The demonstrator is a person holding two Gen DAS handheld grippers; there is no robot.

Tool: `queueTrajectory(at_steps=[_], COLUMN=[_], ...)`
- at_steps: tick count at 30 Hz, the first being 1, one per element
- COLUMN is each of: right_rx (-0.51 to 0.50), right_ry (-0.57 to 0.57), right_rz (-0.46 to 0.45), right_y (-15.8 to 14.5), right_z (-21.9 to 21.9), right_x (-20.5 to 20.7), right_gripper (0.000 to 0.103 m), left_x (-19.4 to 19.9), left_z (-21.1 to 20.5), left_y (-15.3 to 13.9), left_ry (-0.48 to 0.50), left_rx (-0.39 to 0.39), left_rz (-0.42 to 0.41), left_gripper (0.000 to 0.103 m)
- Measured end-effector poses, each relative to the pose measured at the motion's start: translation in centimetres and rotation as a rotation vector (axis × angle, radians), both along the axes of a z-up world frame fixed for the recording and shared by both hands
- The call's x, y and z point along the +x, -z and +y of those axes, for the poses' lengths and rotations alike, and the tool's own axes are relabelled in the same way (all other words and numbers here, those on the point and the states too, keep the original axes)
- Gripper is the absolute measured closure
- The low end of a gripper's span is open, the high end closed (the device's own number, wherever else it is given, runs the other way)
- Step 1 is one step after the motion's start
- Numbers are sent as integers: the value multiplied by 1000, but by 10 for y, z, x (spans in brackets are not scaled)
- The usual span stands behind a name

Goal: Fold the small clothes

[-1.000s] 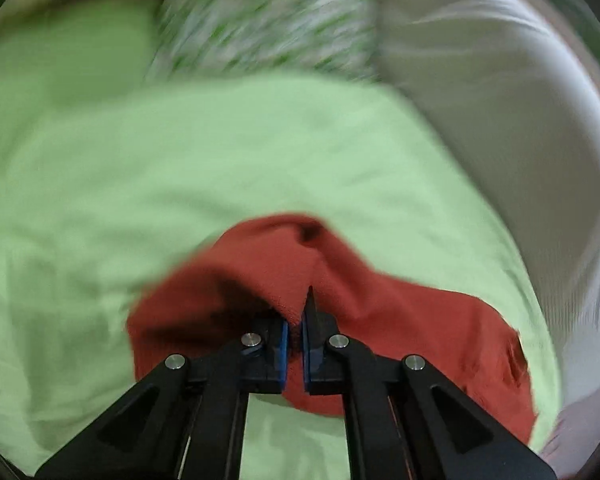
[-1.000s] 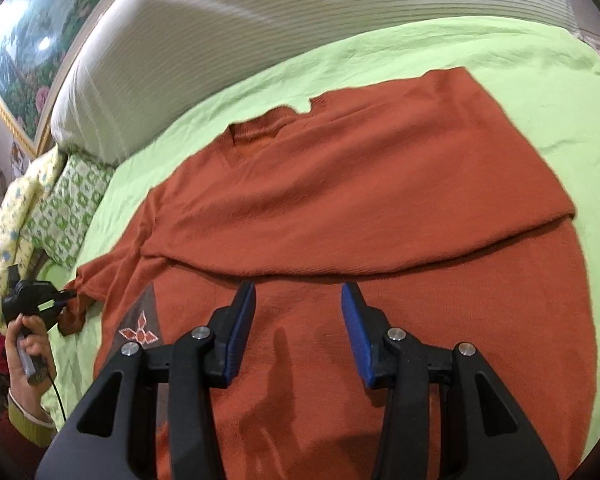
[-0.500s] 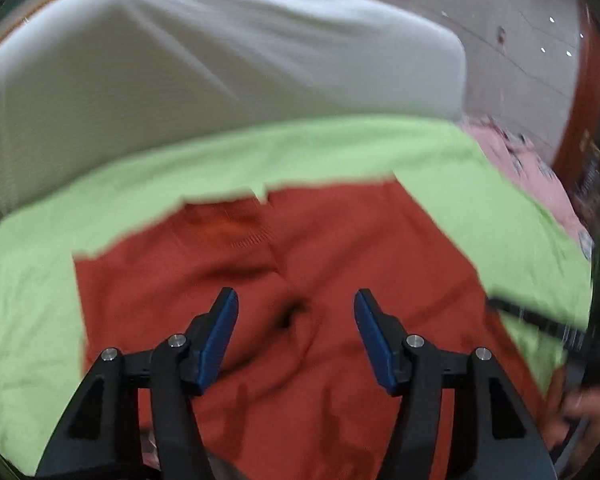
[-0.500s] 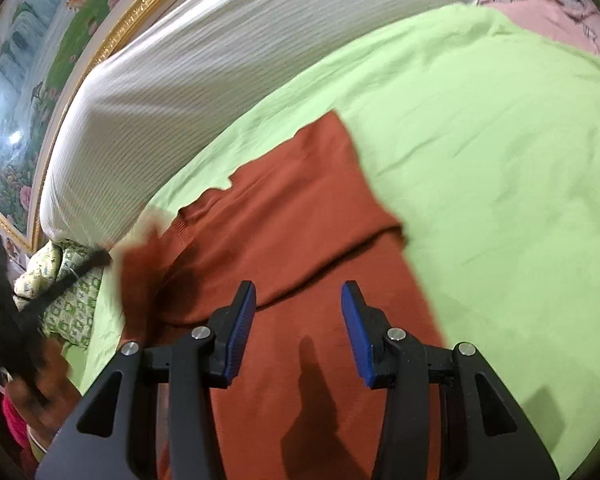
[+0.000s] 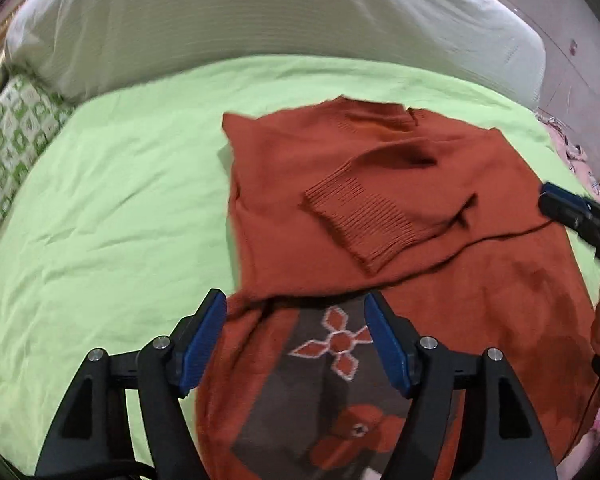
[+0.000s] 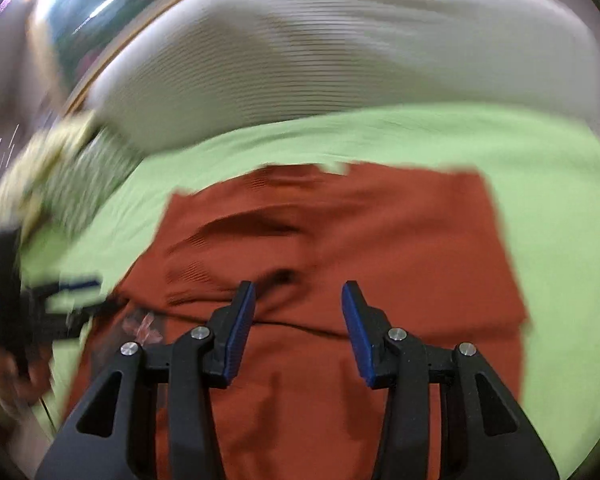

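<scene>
Sweater: rust-orange knit sweater (image 5: 380, 216) lying flat on the lime green bedsheet (image 5: 112, 216), both sleeves folded in across the chest. Fills the middle and the 4 o'clock part of the left wrist view.
Cuff: ribbed sleeve cuff (image 5: 360, 220) lies on top of the body, just right of centre, pointing toward 7 o'clock.
Pattern: grey panel with an orange flower motif (image 5: 336, 344) sits at 6 o'clock, right between the left claw's fingers.
Left gripper: left gripper (image 5: 296, 332) is spread wide, nothing in it, hanging over the sweater's lower edge.
Right gripper: right gripper (image 6: 298, 328) also spread wide with nothing held, over the sweater's middle. That view is pretty motion-blurred.
Other claw: the right one pokes in at 3 o'clock in the left view, black with a blue tip.
Background: big white headboard cushion (image 5: 260, 12) at 12 o'clock, green-and-white patterned pillow (image 5: 8, 136) at 9 o'clock.
</scene>
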State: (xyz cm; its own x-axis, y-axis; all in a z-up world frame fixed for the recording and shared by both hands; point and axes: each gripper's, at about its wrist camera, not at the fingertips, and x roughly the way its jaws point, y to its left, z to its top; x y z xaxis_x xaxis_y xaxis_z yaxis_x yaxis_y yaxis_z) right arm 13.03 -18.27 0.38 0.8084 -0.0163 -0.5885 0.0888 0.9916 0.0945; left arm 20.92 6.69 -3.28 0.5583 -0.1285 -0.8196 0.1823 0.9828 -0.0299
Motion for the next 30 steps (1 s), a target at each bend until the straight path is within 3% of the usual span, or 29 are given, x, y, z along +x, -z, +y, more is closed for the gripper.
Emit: queueTrajectory(at_steps=[4, 9, 12, 15, 16, 17, 18, 20, 23, 26, 28, 30], right_rx=[-283, -612, -686, -688, -672, -602, -531, -387, -199, 80, 233, 328], right_ry=[-295, -427, -491, -509, -496, -485, -468, -380, -193, 95, 283, 345], right_rz=[47, 141, 171, 209, 203, 204, 207, 175, 59, -129, -211, -230], right_y=[10, 45, 66, 83, 85, 82, 77, 60, 16, -33, -38, -23], right_z=[69, 112, 125, 130, 128, 123, 119, 99, 49, -41, -101, -135], right_x=[42, 80, 95, 112, 116, 122, 125, 129, 117, 69, 29, 4], right_gripper=[45, 42, 42, 42, 42, 51, 82, 94, 94, 95, 95, 95], left_x=[-4, 7, 18, 29, 34, 39, 42, 52, 57, 57, 57, 54], left_z=[3, 16, 12, -1, -5, -7, -7, -4, 6, 20, 33, 43], left_y=[12, 30, 38, 46, 49, 50, 50, 50, 44, 39, 38, 33], left_ry=[42, 37, 48, 62, 57, 47, 38, 7, -39, -120, -172, -214], left_rx=[88, 148, 183, 232, 251, 255, 250, 220, 157, 146, 101, 44], left_rz=[11, 31, 30, 33, 34, 32, 31, 52, 64, 60, 69, 52], left_gripper=[29, 29, 29, 29, 28, 33, 38, 61, 80, 83, 83, 79])
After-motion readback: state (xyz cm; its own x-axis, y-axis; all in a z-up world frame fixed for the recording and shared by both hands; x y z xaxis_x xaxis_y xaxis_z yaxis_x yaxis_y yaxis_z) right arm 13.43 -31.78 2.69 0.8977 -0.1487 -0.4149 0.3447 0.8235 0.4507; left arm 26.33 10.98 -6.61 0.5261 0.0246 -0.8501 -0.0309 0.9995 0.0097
